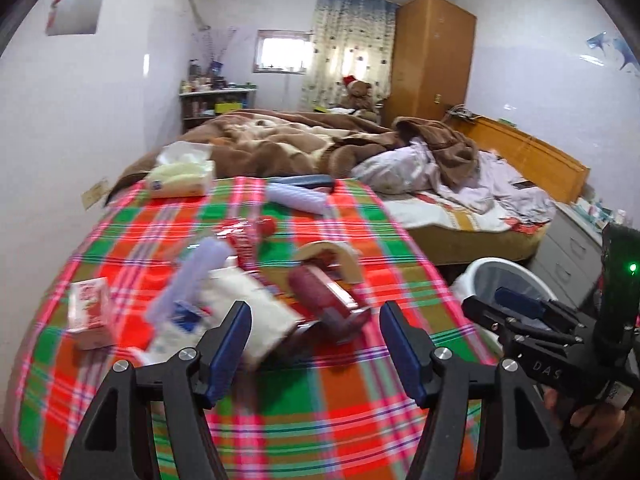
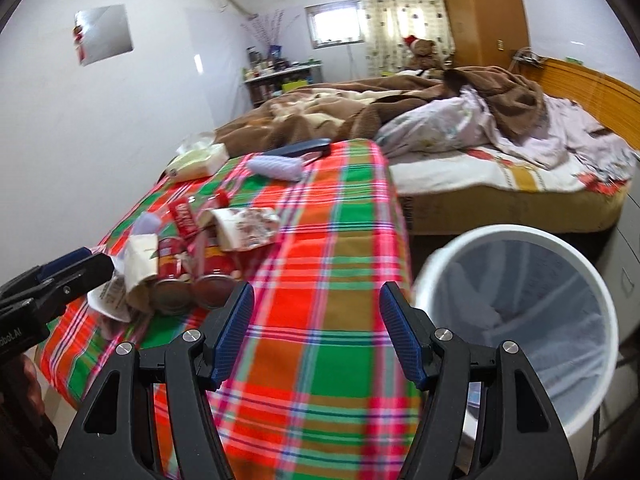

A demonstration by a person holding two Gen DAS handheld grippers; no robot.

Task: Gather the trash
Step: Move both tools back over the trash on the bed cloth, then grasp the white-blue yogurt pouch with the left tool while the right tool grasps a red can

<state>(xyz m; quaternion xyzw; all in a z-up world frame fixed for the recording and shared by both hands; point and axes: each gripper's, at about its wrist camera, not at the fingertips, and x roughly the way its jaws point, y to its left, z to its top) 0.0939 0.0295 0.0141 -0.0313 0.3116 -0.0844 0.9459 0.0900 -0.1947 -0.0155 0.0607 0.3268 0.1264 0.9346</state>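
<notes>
Both grippers hang with jaws spread and nothing between them: the left gripper (image 1: 316, 346) and the right gripper (image 2: 316, 334) over a red-green plaid tablecloth (image 2: 320, 364). Just beyond lie two dark-red cans (image 2: 192, 284) on their sides amid crumpled white paper wrappers (image 2: 248, 228). A white round plastic bin (image 2: 516, 316), lined, stands beside the table. Farther off, an unmade bed (image 2: 460, 168).

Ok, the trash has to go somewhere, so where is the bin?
The white bin stands on the floor off the right edge of the plaid-covered table, in front of the bed, filling the right wrist view's lower right.
</notes>
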